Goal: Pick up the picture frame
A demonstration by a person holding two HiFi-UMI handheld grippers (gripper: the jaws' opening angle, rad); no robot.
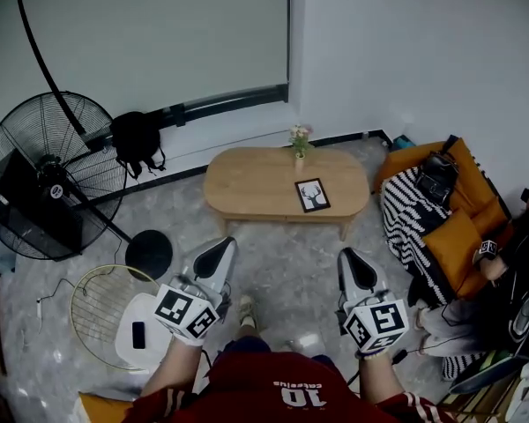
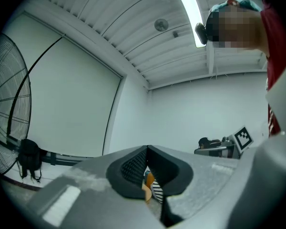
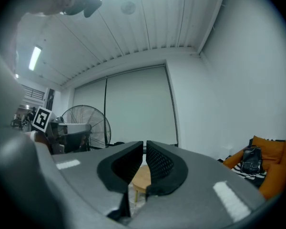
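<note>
Both arms reach out over the floor, well short of the oval wooden tabletop (image 1: 247,183). There's the small black-edged picture frame (image 1: 312,195), sitting on the tabletop toward its right end, near the little vase of flowers (image 1: 299,144) at the far edge. Left tongs (image 1: 219,256): pressed together, nothing between them. Right tongs (image 1: 356,270): pressed together too, empty. A big black floor fan (image 1: 48,170) stands off left.
</note>
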